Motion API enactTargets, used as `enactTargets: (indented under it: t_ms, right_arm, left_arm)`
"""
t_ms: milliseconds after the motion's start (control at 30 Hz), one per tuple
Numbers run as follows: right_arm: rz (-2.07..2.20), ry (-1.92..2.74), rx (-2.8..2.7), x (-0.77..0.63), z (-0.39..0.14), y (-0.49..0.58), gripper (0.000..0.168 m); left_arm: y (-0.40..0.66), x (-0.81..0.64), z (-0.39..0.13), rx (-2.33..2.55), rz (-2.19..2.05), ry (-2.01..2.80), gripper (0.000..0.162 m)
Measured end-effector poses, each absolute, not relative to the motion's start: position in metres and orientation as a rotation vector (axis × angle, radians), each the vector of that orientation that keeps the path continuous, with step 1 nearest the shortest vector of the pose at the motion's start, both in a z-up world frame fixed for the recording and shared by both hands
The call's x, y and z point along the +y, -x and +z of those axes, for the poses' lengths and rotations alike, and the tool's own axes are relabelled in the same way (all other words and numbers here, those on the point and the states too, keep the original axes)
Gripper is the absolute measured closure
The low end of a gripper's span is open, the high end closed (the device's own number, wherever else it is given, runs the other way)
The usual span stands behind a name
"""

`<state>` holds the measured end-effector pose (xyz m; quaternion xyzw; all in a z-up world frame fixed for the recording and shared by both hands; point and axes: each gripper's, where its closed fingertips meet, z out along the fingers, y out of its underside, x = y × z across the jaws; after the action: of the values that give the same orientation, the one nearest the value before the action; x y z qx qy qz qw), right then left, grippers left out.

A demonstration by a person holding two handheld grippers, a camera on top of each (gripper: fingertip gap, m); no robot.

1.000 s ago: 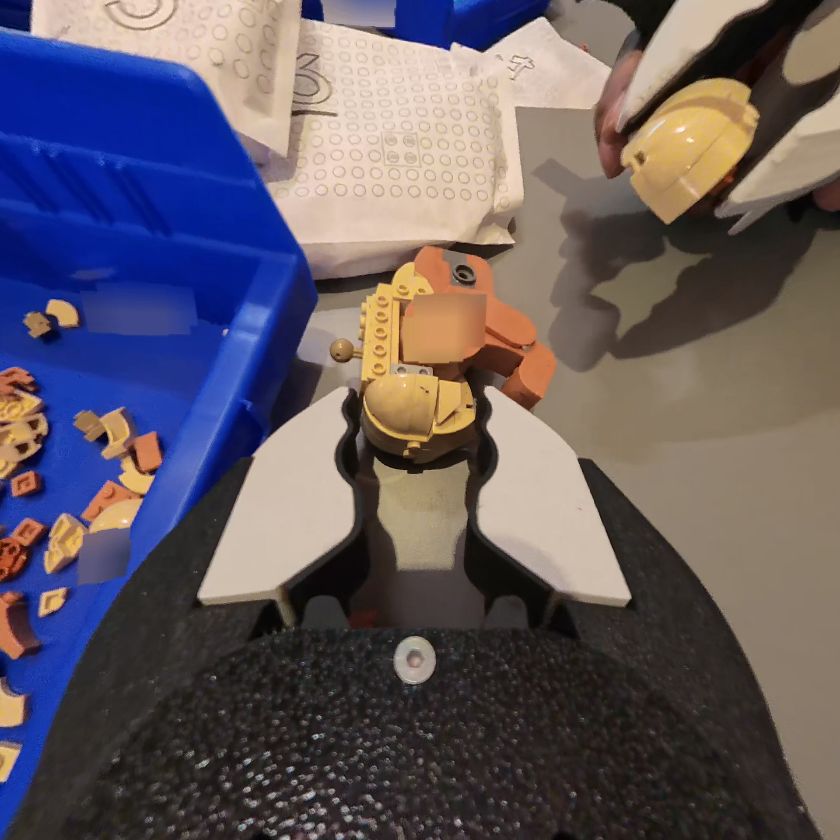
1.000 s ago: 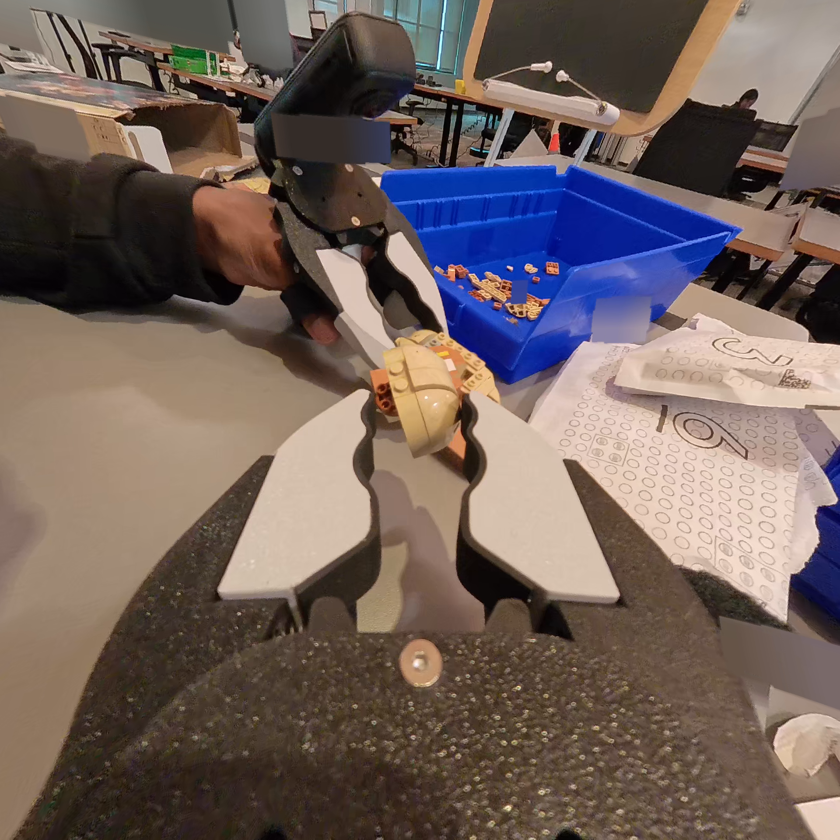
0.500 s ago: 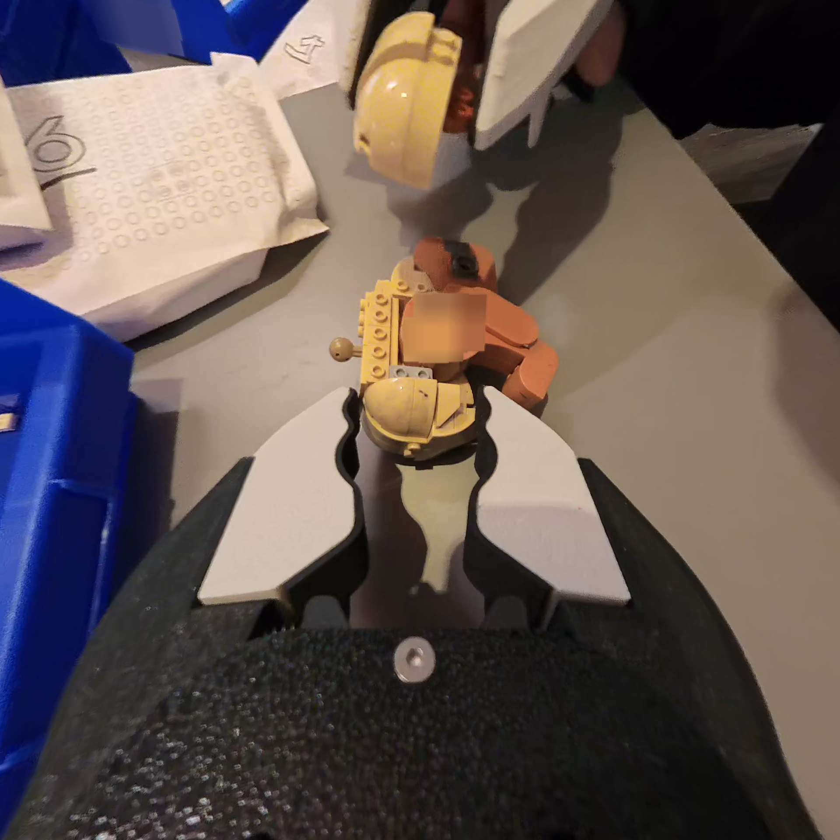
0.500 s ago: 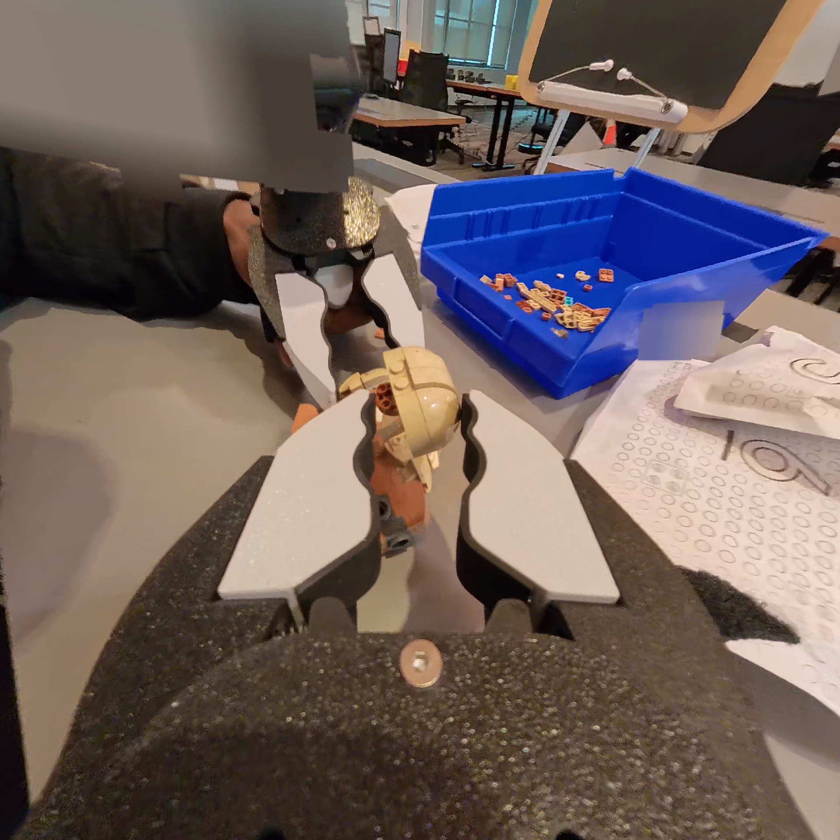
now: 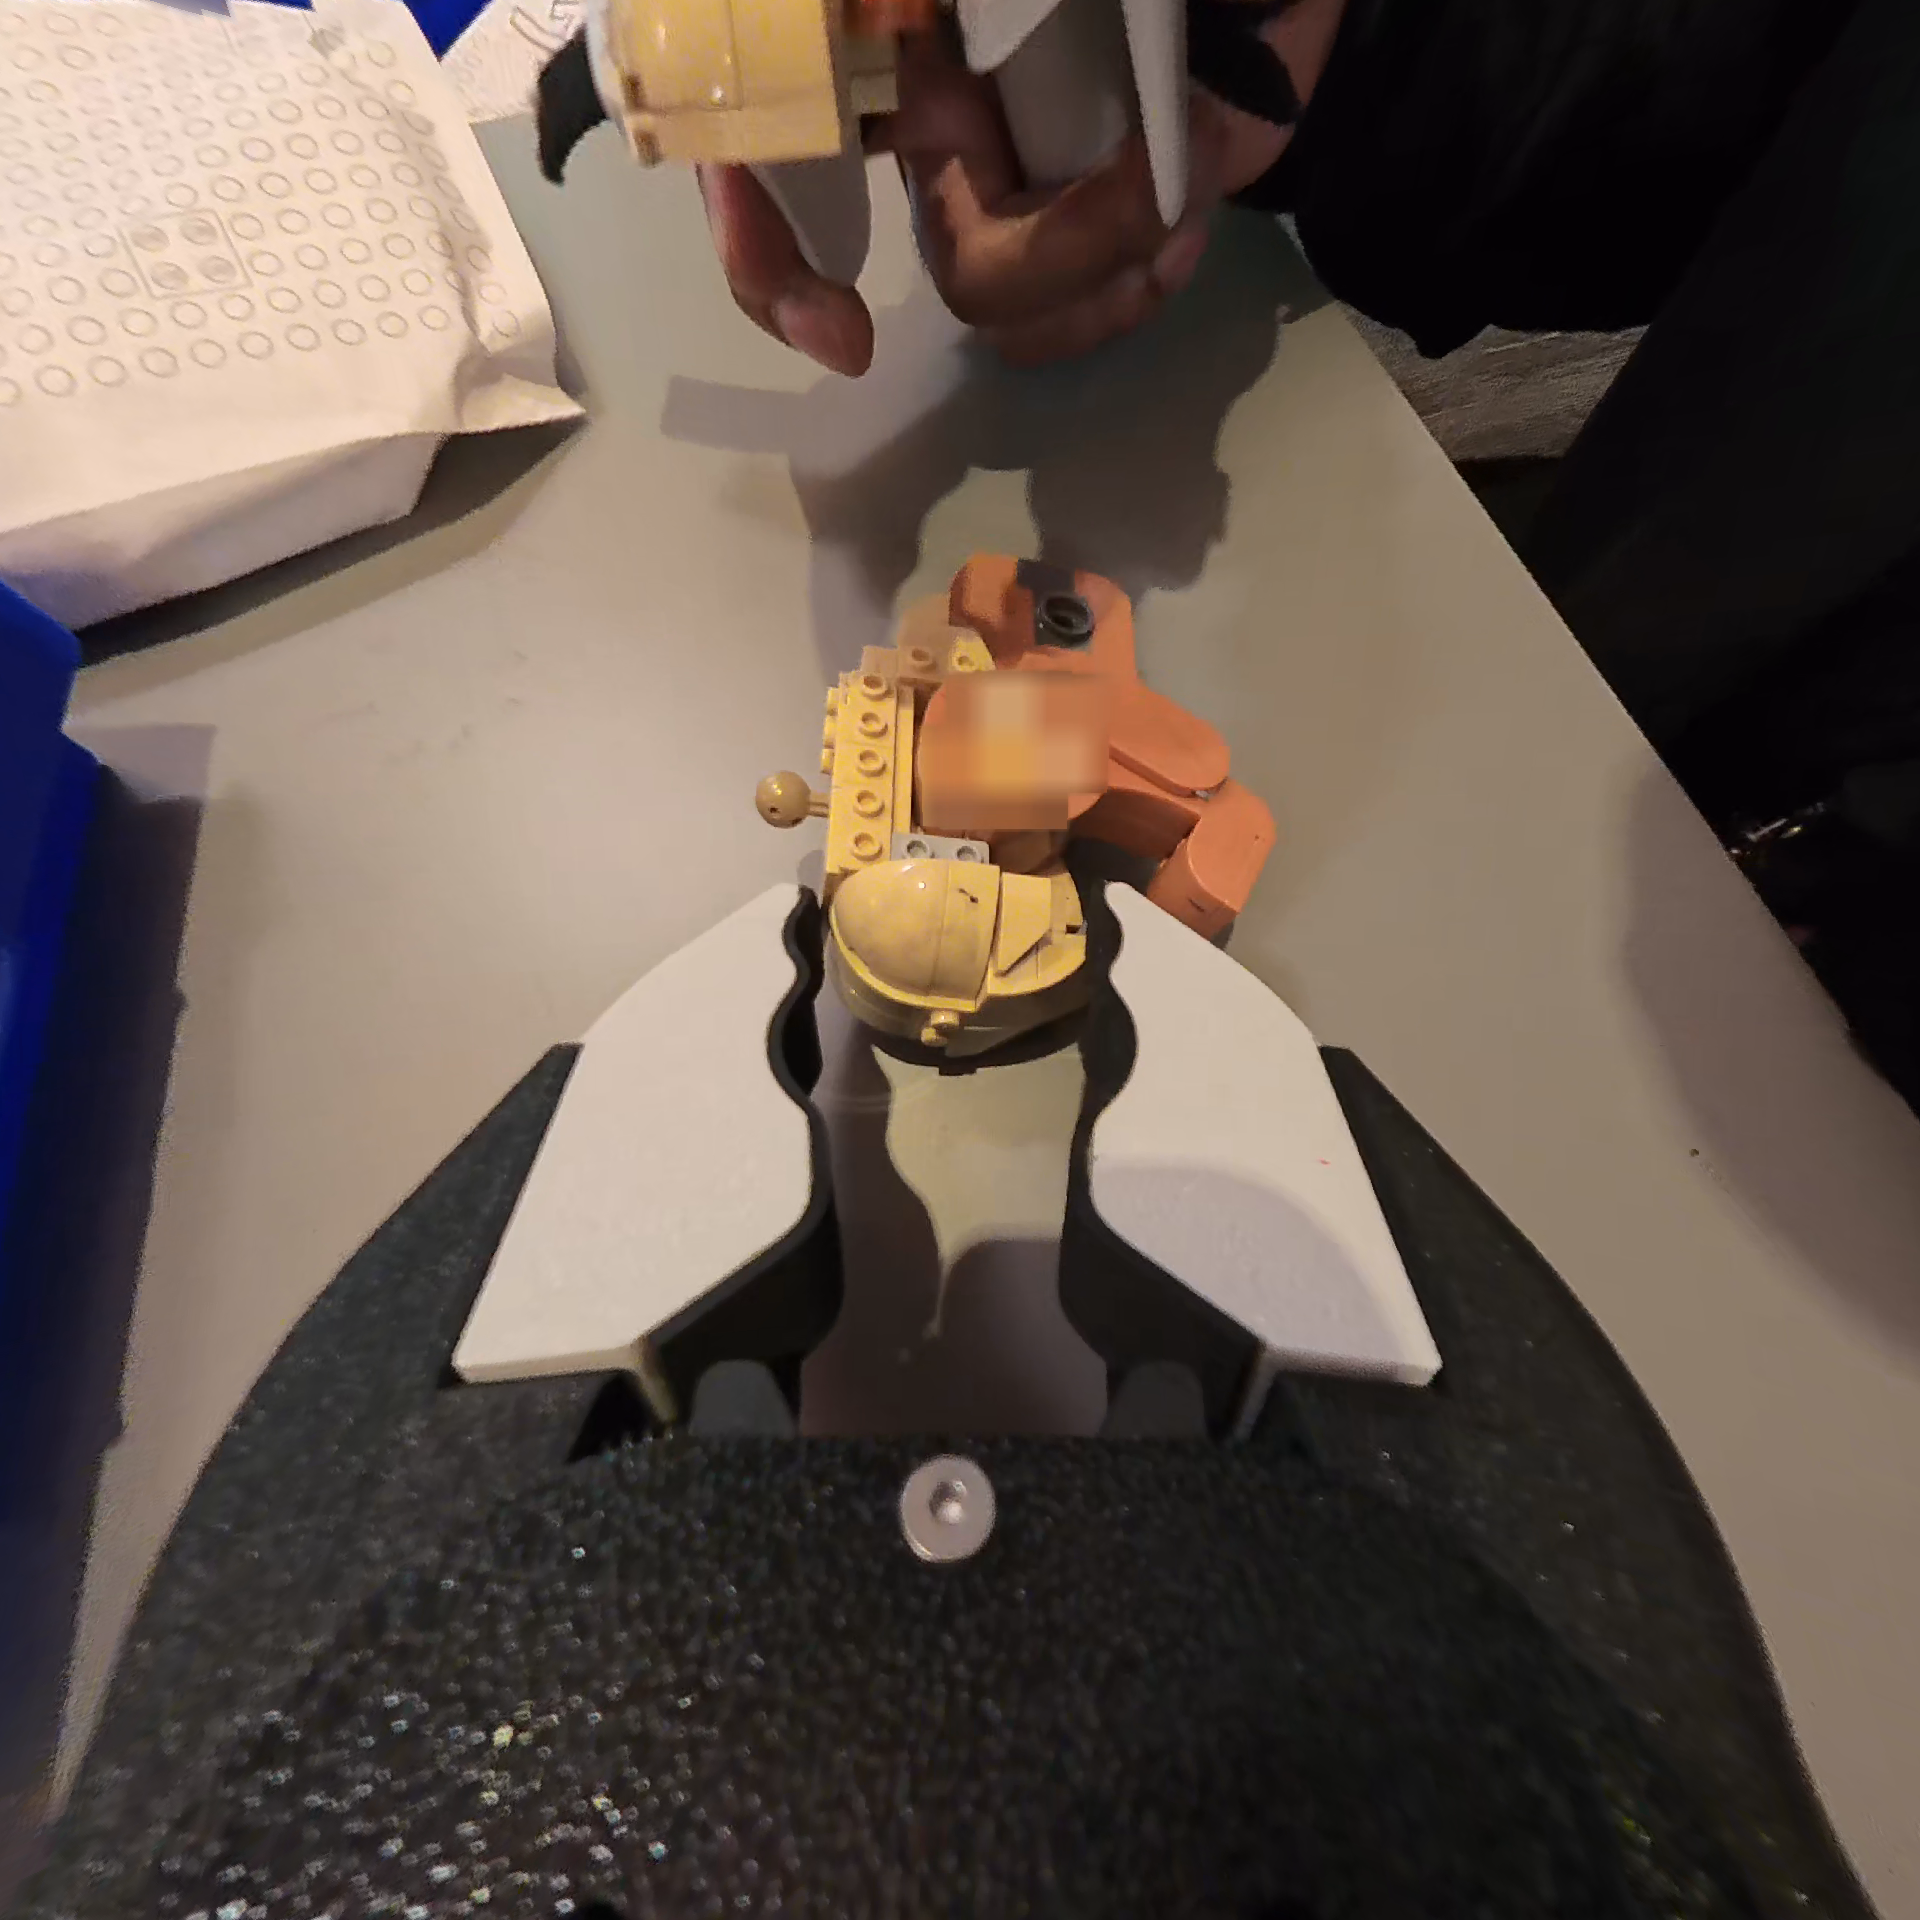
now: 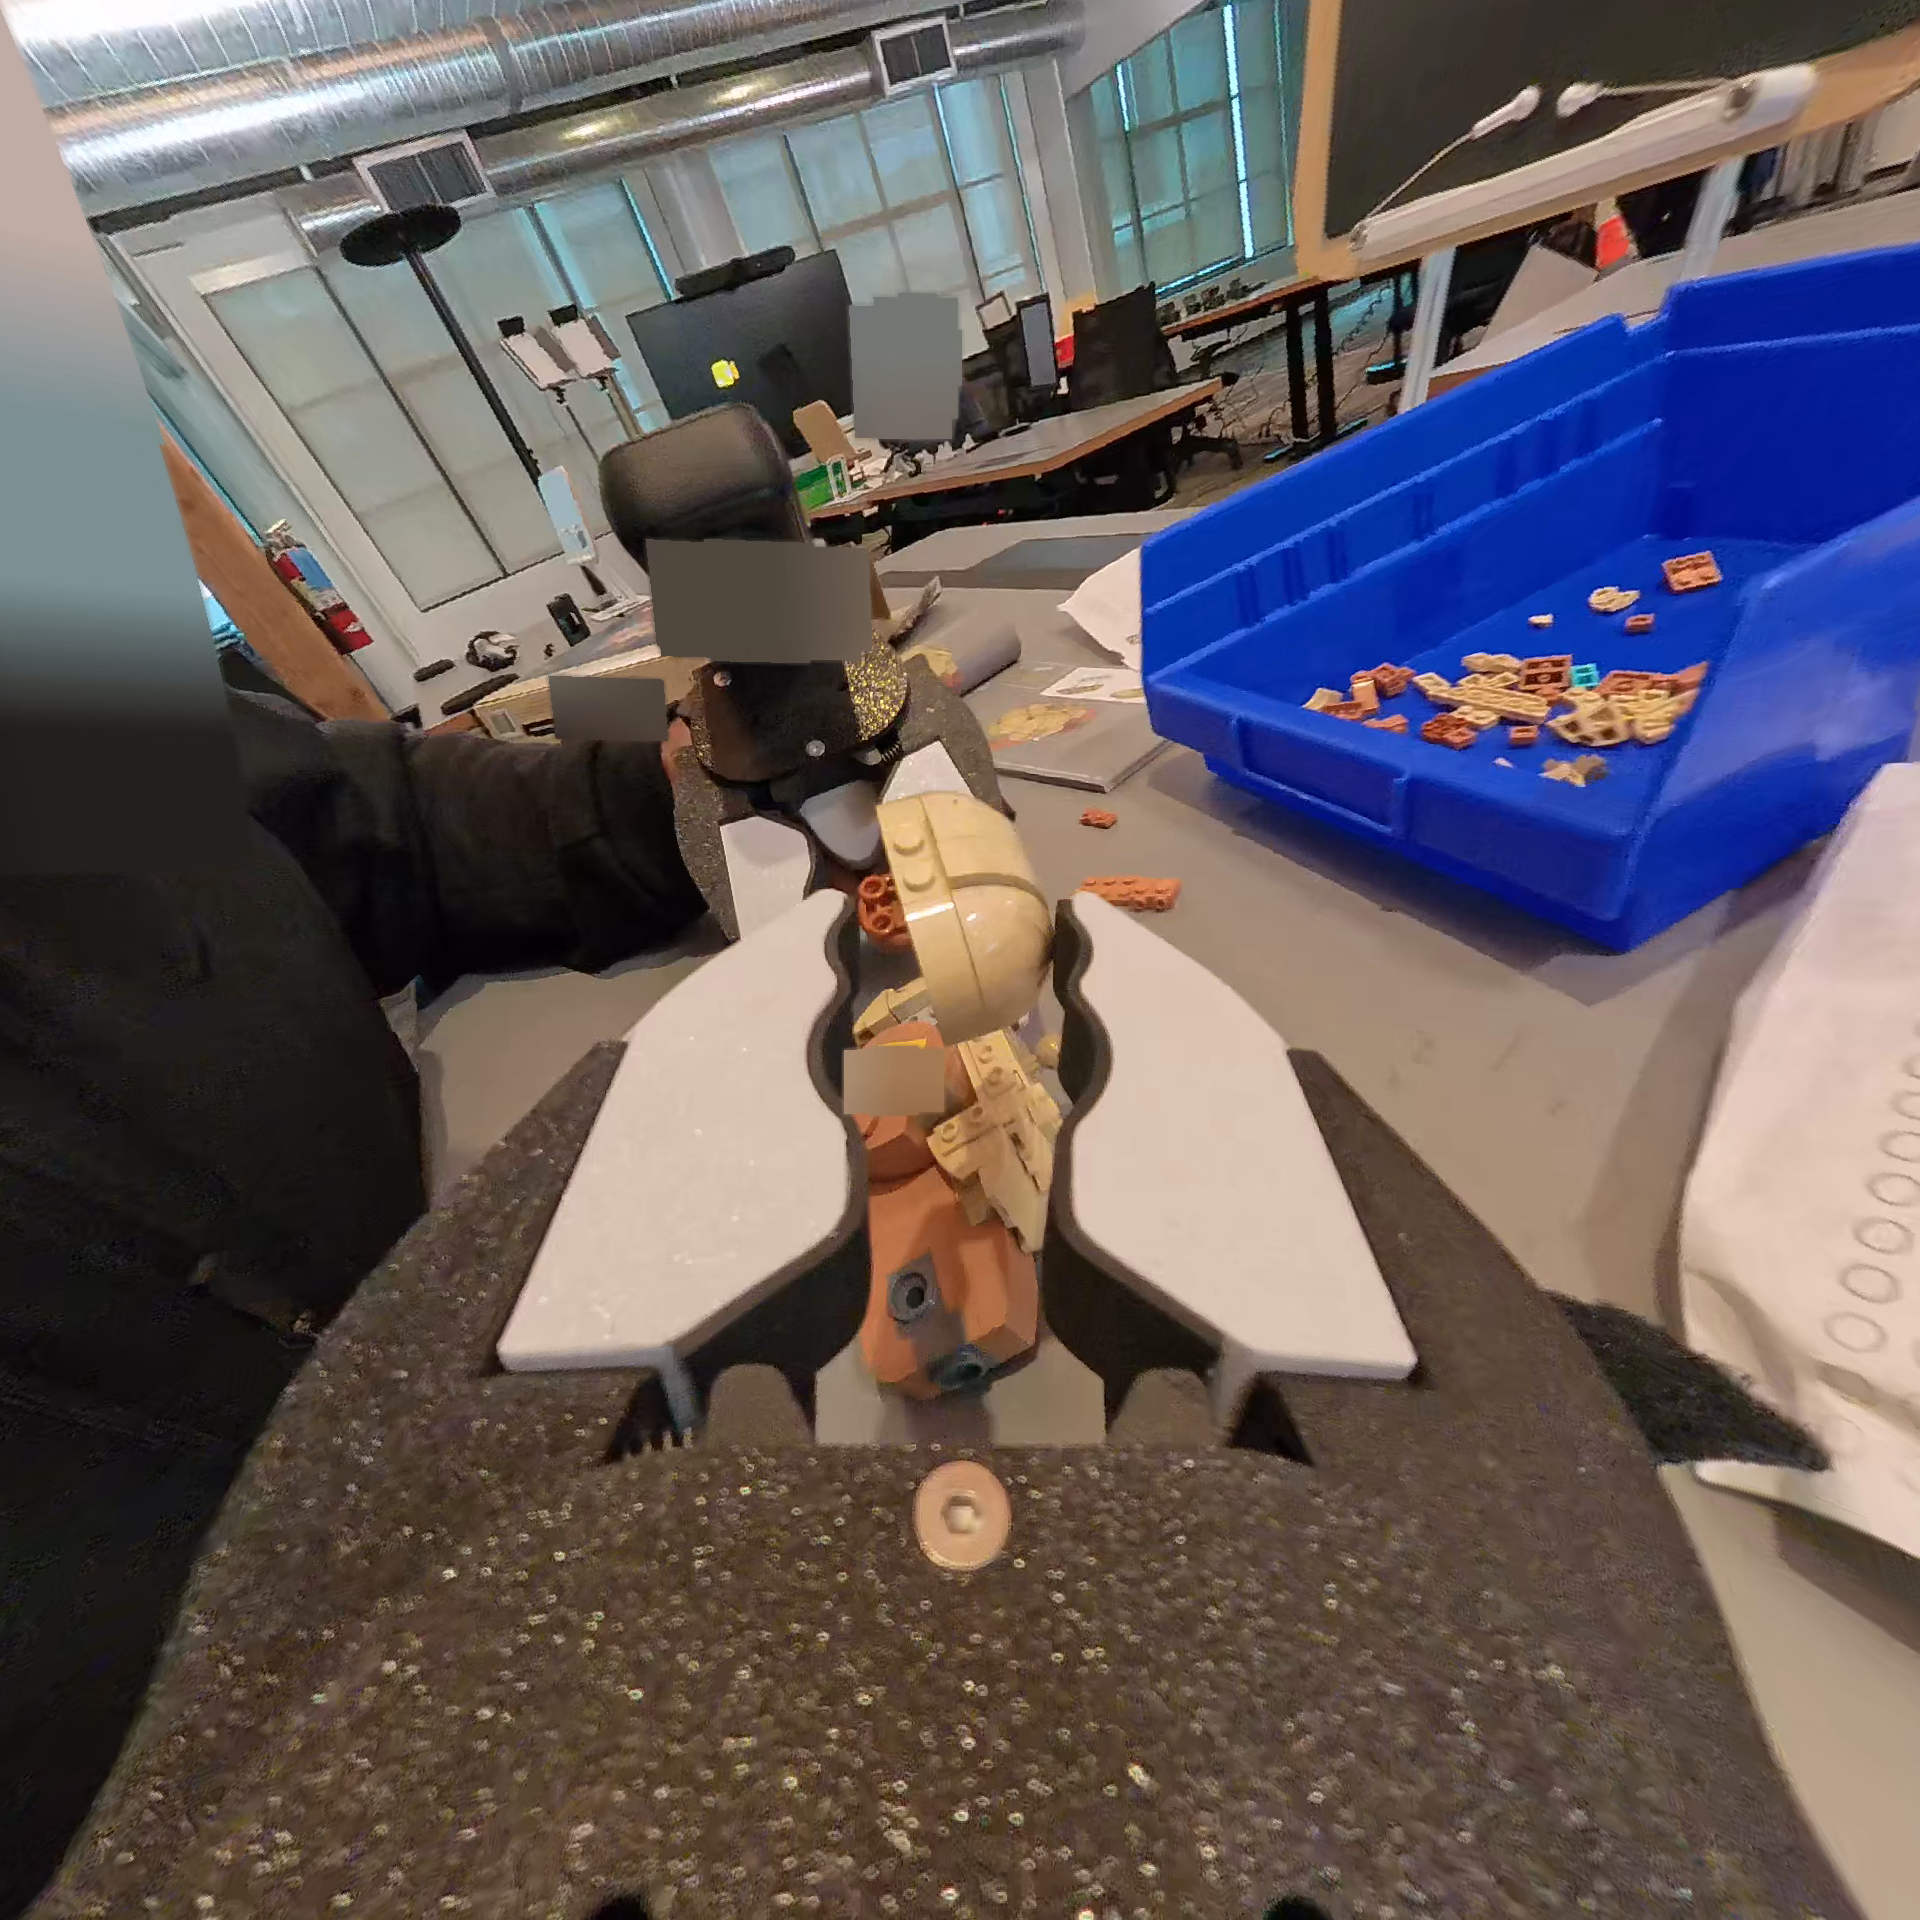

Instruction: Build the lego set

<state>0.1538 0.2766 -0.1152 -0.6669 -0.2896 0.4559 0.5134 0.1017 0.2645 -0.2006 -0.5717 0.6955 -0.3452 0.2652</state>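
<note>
Left wrist view, left gripper (image 5: 956, 951) fingers still clamping lego model (image 5: 997, 810), right gripper (image 6: 951, 956) with tan dome piece (image 6: 971, 925) nearer.

Right tongs (image 6: 951, 935) clamp a tan domed piece (image 6: 971, 940) above the brown model (image 6: 940, 1257)

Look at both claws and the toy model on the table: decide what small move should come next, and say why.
Probably lower the right claw, shut on the tan dome piece, toward the model. The left claw grips the model's rounded tan end on the grey table, steadying it, while the dome piece sits above the model and clear of it. Which spot it joins is unclear.
</note>
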Motion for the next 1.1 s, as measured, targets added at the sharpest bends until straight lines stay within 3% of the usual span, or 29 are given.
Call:
enactTargets:
  t_ms: [300, 633, 900, 1100]
  right_arm:
    - [1.164, 1.624, -0.816, 0.271, -0.122, -0.115, 0.133]
    - [1.684, 1.622, -0.556, 0.282, -0.11, -0.098, 0.133]
    - [1.62, 1.639, -0.617, 0.284, -0.116, -0.082, 0.133]
    - [1.31, 1.688, -0.835, 0.278, -0.134, -0.065, 0.133]
  left_arm:
    - [-0.075, 0.256, -0.2, 1.858, -0.944, 1.543, 0.114]
    - [-0.049, 0.254, -0.2, 1.738, -0.954, 1.631, 0.114]
    - [-0.032, 0.261, -0.199, 1.649, -0.879, 1.655, 0.114]
    - [-0.028, 0.262, -0.19, 1.584, -0.867, 1.607, 0.116]
